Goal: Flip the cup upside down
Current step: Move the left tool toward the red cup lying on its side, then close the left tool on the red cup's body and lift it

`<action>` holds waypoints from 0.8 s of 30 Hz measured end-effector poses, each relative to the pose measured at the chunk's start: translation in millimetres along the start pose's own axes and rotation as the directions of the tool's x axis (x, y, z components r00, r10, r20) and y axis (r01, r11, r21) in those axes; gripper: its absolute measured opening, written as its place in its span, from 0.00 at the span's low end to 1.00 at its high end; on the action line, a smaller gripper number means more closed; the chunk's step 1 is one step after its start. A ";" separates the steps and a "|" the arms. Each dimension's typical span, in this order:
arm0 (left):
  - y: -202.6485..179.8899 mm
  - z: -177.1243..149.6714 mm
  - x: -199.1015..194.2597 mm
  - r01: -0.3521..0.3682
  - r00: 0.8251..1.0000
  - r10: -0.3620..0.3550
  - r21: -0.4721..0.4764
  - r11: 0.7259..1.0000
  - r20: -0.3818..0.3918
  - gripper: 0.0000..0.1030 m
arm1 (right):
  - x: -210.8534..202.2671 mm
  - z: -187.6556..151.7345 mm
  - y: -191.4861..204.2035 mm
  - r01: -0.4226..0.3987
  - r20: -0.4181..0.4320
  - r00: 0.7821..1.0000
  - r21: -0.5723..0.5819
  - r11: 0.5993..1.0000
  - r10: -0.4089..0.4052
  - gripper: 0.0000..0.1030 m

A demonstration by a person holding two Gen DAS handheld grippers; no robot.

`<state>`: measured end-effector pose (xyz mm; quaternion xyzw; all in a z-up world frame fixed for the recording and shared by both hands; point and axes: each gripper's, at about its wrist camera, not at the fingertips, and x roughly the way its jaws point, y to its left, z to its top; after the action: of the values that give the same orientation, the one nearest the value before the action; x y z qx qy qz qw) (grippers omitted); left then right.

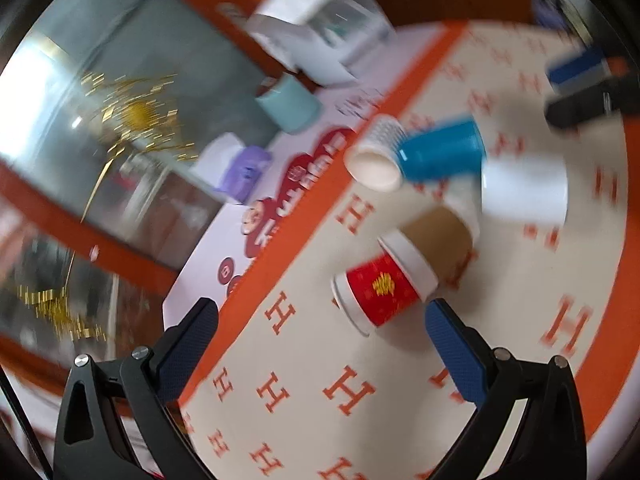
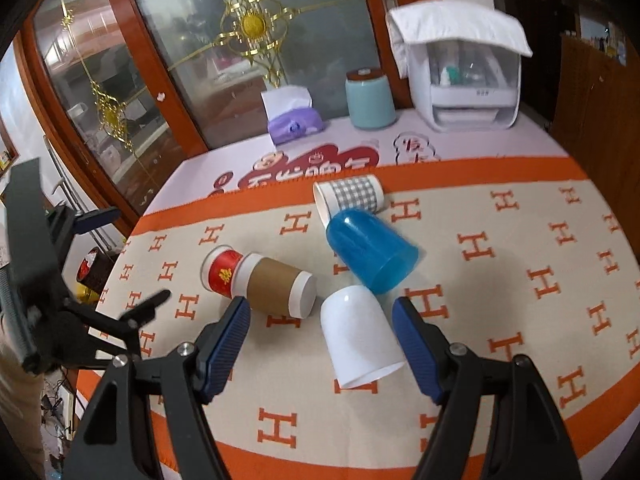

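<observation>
**A:** What lies on the bench (image 2: 520, 360)?

**B:** An orange-bordered cloth printed with H shapes covers it, and five cups lie tipped on their sides in a loose cluster. Take the white cup (image 2: 358, 336) as the landmark. Touching its closed base, just beyond it, is a blue cup (image 2: 370, 248). Beyond the blue one lies a checked paper cup (image 2: 348, 196). To the white cup's left is a brown-sleeved cup (image 2: 278, 288), with a red cup (image 2: 222, 272) pushed against its far end.

**A:** Where are the tongs?

**B:** The right tongs (image 2: 322, 336) are spread wide, one finger on each side of the white cup, touching nothing. That straddle suggests the white cup is the one chosen for flipping. Its mouth faces the camera, so closing on its wall would probably let a turn of the wrist set it rim-down.

**A:** And the left?

**B:** The left tongs (image 1: 320, 332) are also apart and empty. Their view is blurred and tilted. They hang left of the white cup (image 1: 524, 188), nearest the red cup (image 1: 380, 292), perhaps kept clear of the right tongs' approach.

**A:** Any risk?

**B:** The blue cup may roll if the white one is lifted.
</observation>
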<state>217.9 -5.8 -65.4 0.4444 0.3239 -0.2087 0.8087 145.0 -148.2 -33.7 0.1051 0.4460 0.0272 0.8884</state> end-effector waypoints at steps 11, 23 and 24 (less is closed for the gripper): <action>-36.6 6.3 69.5 0.043 0.998 -0.023 0.308 0.950 -0.066 0.99 | 44.3 -11.6 -5.4 -0.035 -0.101 0.994 0.015 0.999 0.036 0.71; -55.6 8.1 126.4 0.140 0.976 -0.052 0.428 0.893 -0.212 0.78 | 56.1 -15.7 -11.0 -0.042 -0.129 0.991 0.014 0.999 0.043 0.71; -56.5 8.0 128.4 0.149 0.974 -0.057 0.428 0.891 -0.221 0.74 | 56.9 -16.2 -12.2 -0.042 -0.132 0.990 0.018 0.999 0.044 0.71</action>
<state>275.6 -48.2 -186.3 0.6174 0.3718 -0.2733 0.6371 165.6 -149.3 -90.4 0.1195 0.5018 0.0501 0.8553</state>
